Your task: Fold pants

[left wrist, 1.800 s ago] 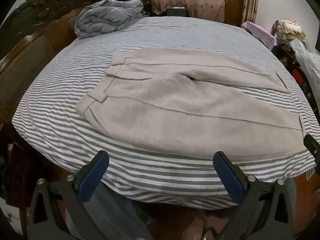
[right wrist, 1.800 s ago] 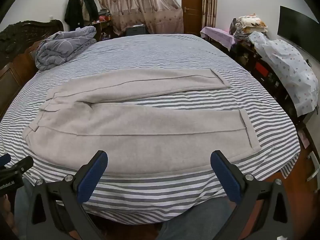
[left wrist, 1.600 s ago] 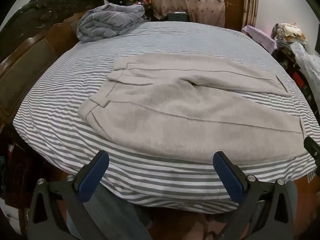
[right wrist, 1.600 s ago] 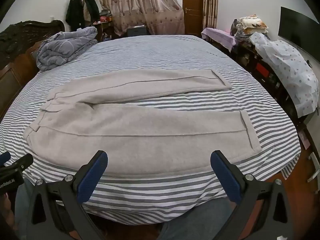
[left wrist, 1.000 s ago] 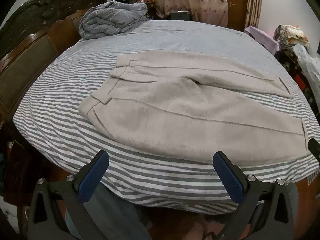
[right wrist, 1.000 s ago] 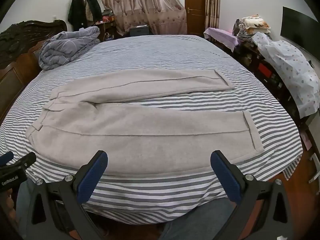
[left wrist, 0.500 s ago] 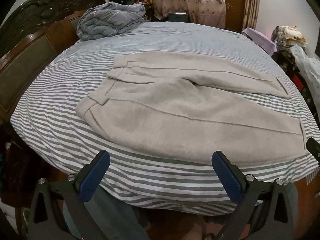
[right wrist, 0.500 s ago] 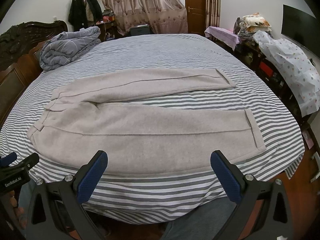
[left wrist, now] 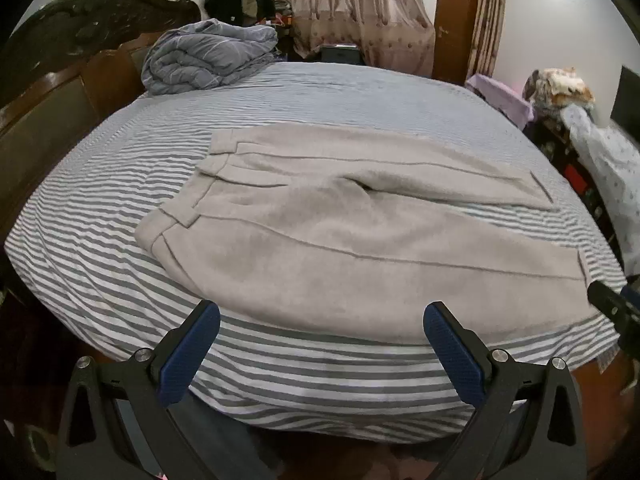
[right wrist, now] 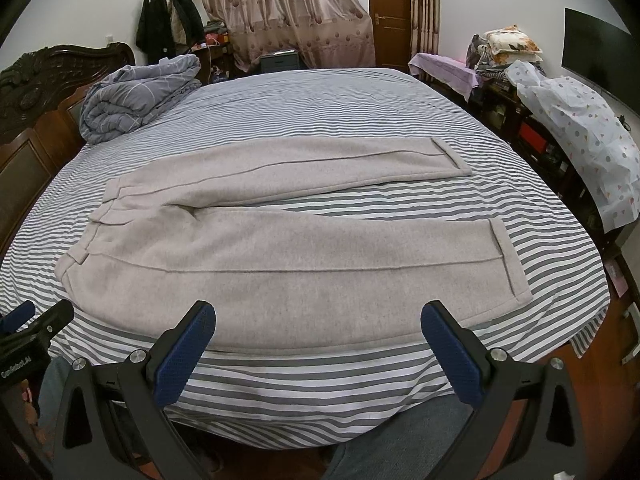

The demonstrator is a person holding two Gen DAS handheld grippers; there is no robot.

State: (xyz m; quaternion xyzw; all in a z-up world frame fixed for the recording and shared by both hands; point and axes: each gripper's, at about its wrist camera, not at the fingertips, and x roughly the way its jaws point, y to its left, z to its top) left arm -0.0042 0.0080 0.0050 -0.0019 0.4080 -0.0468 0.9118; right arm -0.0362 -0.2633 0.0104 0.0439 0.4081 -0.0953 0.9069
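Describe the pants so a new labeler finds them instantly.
Start at the striped bed that fills the view. The pants lie flat across its near half, waistband left, both cuffed legs running right. Plain beige, unlike the gray-and-white sheet or the bundled blue-gray quilt by the headboard.

Place: a home bedroom, lived in and a bit crowded.
Bed [right wrist: 320, 92]: large, fills most of the room, covered in a grey-and-white striped sheet.
Headboard [right wrist: 36, 80]: dark carved wood, along the left side.
Quilt [right wrist: 136, 96]: grey, rolled up in the far corner of the bed by the headboard.
Curtains [right wrist: 288, 12]: pinkish, patterned, hanging across the far wall.
Door [right wrist: 390, 12]: brown wood, just right of the curtains.
Coats [right wrist: 168, 24]: dark, hanging on the far wall left of the curtains.
TV [right wrist: 596, 56]: black screen on the right wall.
Side clutter: pillows [right wrist: 508, 46] stacked near the TV, a spotted cover [right wrist: 580, 120] draped over low furniture beside the bed.
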